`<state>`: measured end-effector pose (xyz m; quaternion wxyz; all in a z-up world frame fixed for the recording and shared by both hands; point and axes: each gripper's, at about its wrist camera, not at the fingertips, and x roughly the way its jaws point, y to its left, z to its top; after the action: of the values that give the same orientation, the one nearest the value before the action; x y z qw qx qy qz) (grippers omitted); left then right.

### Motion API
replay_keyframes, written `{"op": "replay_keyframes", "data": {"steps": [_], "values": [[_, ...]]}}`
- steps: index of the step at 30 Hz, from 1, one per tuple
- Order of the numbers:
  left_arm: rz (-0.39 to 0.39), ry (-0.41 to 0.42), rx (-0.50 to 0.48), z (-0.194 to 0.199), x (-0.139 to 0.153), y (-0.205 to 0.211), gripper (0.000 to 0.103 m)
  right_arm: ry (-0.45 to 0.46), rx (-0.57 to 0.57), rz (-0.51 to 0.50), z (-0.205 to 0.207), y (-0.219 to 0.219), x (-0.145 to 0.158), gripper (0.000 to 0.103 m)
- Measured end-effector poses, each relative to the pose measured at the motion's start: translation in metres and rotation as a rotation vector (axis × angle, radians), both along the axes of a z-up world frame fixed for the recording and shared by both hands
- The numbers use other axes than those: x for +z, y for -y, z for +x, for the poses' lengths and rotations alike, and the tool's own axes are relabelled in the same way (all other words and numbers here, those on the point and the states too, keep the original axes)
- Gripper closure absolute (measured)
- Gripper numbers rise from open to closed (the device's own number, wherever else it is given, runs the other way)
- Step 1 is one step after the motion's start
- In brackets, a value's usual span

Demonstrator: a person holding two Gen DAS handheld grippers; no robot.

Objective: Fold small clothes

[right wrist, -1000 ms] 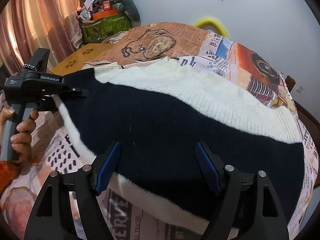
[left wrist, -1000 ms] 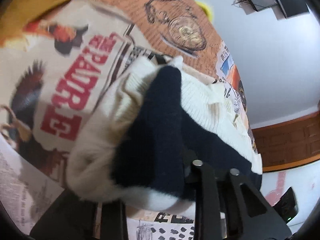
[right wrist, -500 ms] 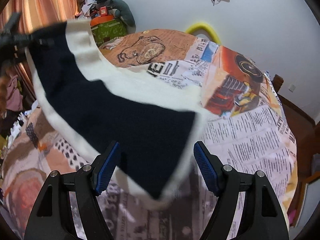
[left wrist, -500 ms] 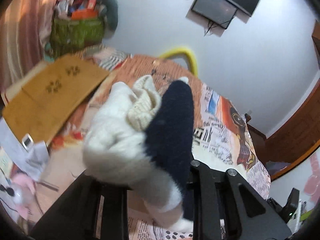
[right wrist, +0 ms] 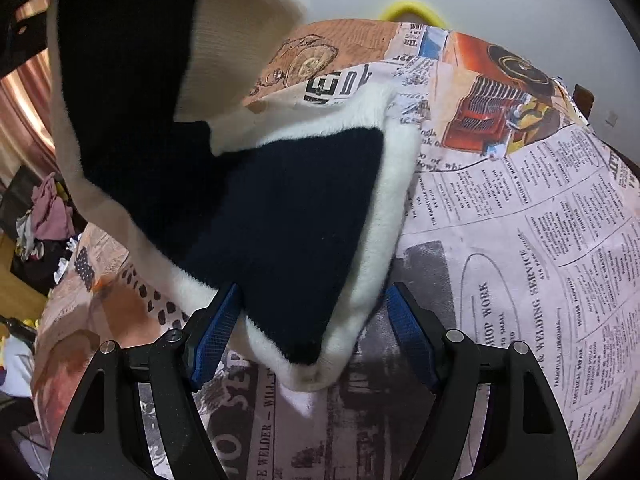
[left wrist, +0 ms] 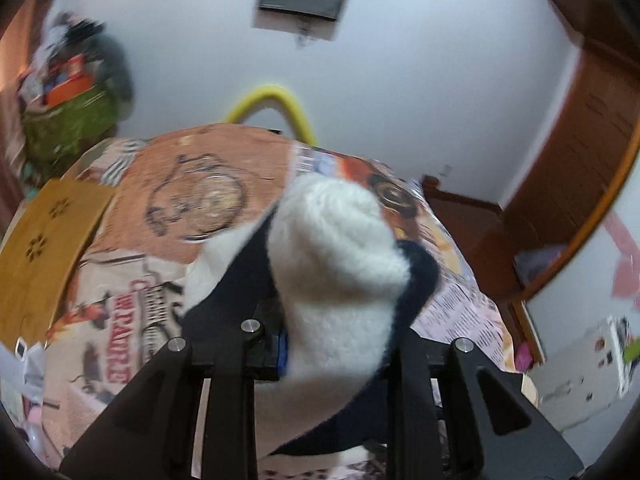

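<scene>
The left gripper (left wrist: 344, 344) is clamped on a bunched wad of the cream-and-navy knit sweater (right wrist: 280, 208), holding that end up in the air above the bed (right wrist: 520, 240) with its newspaper-print cover. The right gripper (right wrist: 312, 336) stands wide open, its blue-padded fingers (right wrist: 216, 328) either side of the sweater's lowest corner, which droops down to the cover right between them; whether the pads touch the knit I cannot tell. So the garment runs on a slant: high and to the left where the left gripper has it, low and close in front of the right one. To my eye the right gripper is the nearer to that hanging corner, and closing on it would let the two of them spread the sweater for a fold.
</scene>
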<state>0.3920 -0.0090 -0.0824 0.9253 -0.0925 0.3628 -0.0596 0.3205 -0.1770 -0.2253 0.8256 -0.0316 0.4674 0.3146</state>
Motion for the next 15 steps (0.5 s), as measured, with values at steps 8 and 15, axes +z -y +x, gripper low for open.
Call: {"op": "replay_keyframes", "data": {"steps": [8,15], "values": [[0.072,-0.099,-0.14,-0.005,-0.039,0.048,0.08,0.061,-0.035,0.026,-0.009,0.015,0.019,0.031],[0.041,-0.164,-0.201,-0.033,-0.055,0.043,0.079,0.094,-0.067,0.032,0.025,0.013,0.032,0.031]]}}
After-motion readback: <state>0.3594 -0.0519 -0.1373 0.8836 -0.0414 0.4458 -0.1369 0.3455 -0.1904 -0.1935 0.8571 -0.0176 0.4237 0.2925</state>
